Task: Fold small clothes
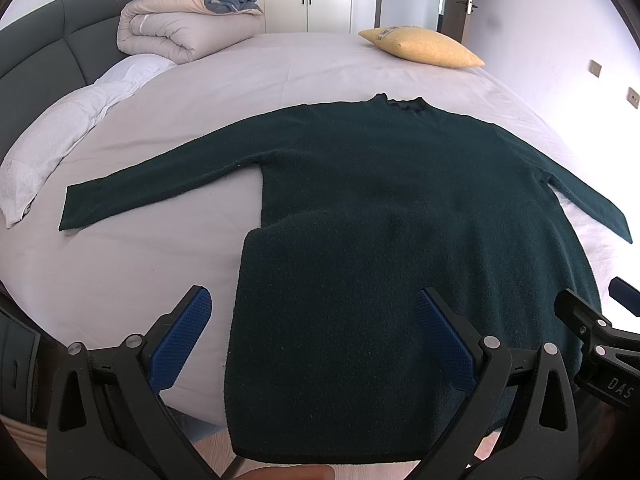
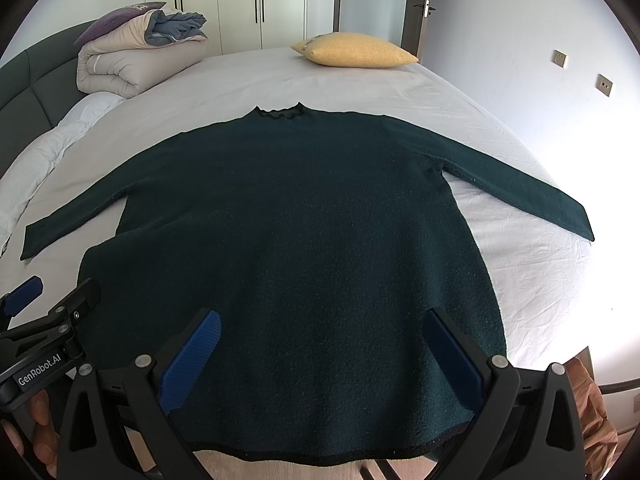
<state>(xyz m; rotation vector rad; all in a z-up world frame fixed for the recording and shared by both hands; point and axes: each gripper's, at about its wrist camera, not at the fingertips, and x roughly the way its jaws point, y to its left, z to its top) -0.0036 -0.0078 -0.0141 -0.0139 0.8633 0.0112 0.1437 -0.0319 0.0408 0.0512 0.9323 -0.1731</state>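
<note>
A dark green long-sleeved sweater point(image 1: 380, 184) lies flat on the white bed sheet point(image 1: 260, 72), collar away from me, both sleeves spread out sideways. Its hem hangs over the near edge of the bed. It also shows in the right wrist view point(image 2: 304, 208). My left gripper point(image 1: 316, 332) is open, its blue pads wide apart over the sweater's lower left part. My right gripper point(image 2: 320, 352) is open over the sweater's lower middle, near the hem. Neither holds any cloth. Each gripper shows at the edge of the other's view.
A rolled duvet with a purple pillow point(image 1: 188, 16) lies at the far left by the dark headboard point(image 1: 36, 64). A yellow cushion point(image 1: 424, 46) lies at the far side. A white pillow point(image 1: 52, 140) lies on the left. Wardrobes and a door stand behind.
</note>
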